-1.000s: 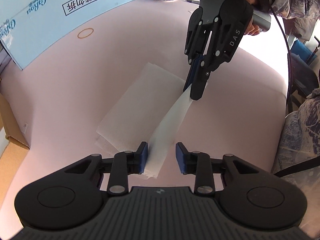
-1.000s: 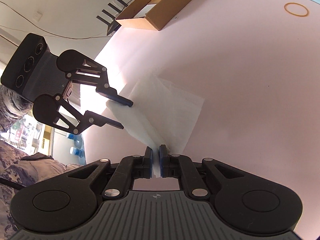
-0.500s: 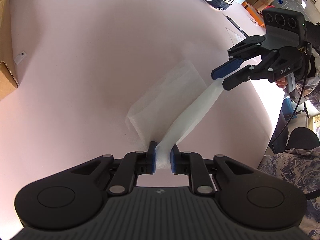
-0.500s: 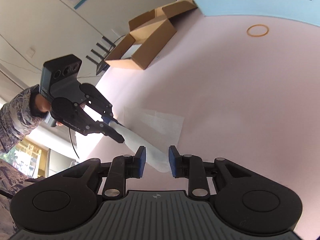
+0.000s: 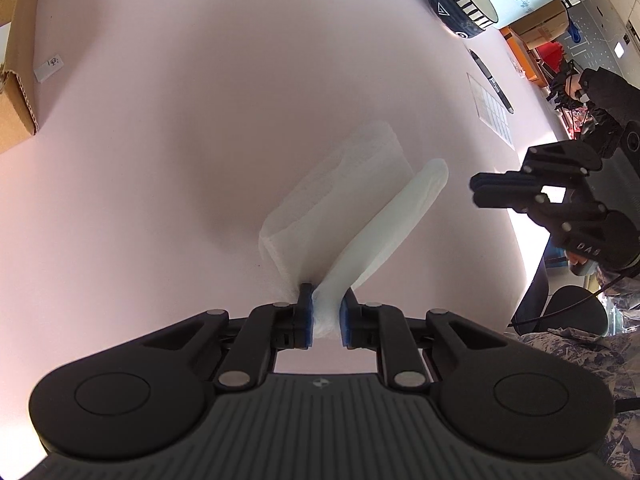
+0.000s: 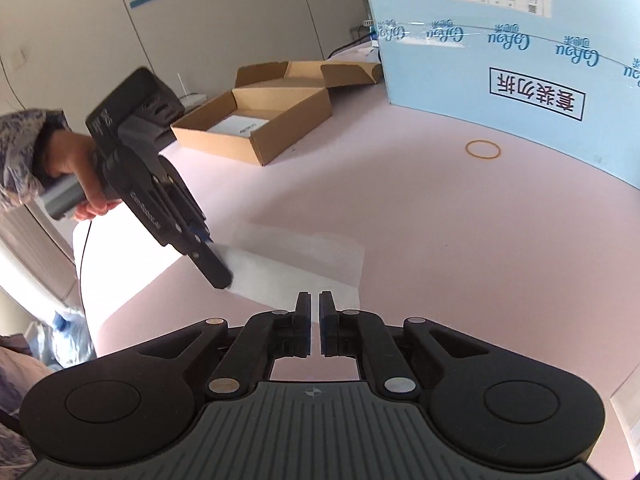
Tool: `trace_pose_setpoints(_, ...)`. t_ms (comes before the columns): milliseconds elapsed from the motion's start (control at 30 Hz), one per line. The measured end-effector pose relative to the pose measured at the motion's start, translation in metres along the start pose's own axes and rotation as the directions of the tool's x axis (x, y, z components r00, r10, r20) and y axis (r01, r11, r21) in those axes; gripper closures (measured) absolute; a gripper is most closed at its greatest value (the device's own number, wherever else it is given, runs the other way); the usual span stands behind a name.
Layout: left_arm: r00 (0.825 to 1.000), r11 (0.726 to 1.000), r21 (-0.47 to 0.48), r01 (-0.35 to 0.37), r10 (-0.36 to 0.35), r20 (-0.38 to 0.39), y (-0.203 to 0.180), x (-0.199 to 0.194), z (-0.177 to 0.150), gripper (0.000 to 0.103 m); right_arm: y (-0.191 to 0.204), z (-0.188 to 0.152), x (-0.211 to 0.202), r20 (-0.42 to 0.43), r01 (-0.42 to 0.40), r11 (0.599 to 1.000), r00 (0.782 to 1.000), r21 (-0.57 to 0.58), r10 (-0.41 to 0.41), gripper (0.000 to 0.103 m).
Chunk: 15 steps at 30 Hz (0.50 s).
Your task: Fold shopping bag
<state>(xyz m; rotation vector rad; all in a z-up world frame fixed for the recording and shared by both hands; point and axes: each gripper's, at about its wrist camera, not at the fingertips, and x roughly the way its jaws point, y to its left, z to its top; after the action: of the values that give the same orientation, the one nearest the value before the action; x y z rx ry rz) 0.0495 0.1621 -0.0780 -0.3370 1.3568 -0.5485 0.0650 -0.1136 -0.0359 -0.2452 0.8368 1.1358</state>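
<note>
**Bag pinched by left gripper, right gripper empty**

Left wrist view: the left gripper (image 5: 324,316), bottom centre, clamps a folded strip of the white bag (image 5: 352,208), which lies mid-frame on the pink table (image 5: 180,120). The right gripper (image 5: 478,190), at right, is closed and empty.

Right wrist view: the right gripper (image 6: 314,326) shows its jaws nearly together, nothing between; the bag (image 6: 296,268) is just above it.
</note>
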Motion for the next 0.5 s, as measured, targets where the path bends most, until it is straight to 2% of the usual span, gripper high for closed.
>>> trace_pose_setpoints(133,1.0,1.0,0.008,-0.014,0.014,0.003,-0.003,0.001,0.0,0.09,0.007,0.001,0.015,-0.008,0.023,0.999,1.0,-0.039,-0.023,0.099)
trace_pose_setpoints(500,0.999,0.999,0.029,-0.028,0.028,0.021,-0.009,0.003,0.001,0.09,-0.001,-0.001,0.034,-0.017,0.075,0.997,0.997,-0.008,-0.075,0.101)
